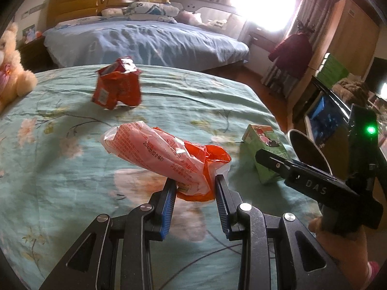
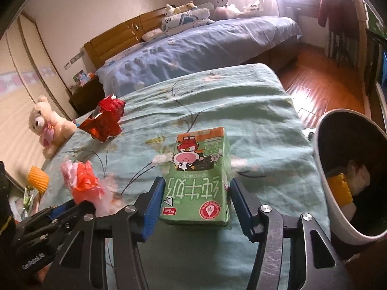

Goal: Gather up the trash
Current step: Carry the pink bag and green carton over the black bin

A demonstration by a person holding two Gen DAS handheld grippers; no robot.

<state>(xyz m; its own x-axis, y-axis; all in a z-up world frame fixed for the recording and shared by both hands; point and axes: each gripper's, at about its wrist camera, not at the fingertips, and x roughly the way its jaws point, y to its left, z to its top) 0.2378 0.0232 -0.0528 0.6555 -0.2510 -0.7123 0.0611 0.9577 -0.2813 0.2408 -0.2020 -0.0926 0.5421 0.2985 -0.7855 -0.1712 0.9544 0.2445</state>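
1. The left tongs (image 1: 195, 183) are clenched on a crumpled orange-and-pink plastic wrapper (image 1: 167, 154), pinched at its bunched lower end and apparently clear of the bed (image 1: 60, 159); its loose end sticks out up and to the left.
2. That wrapper looks feather-light, soft and slick. A pinch on a thick bunch should hold better than one on a single film layer, which could slide out.
3. The right tongs (image 2: 194, 200) straddle a green milk carton (image 2: 198, 176) lying on the bed's teal floral cover. The left pad sits against the carton's side, while a gap shows on the right, so I judge it not yet gripped.
4. The carton is stiff cardboard, probably empty and light. Its flat long sides suit the pads; hard squeezing would dent it.
5. A crumpled red foil bag (image 1: 118, 84) stands farther back on the bed, well apart from both tools. It would crush easily and is best taken at a folded edge.
6. A white bin (image 2: 321, 169) stands just beside the bed on the right. Inside lie something yellow and ridged and pale crumpled scraps; the dark interior hides the rest.
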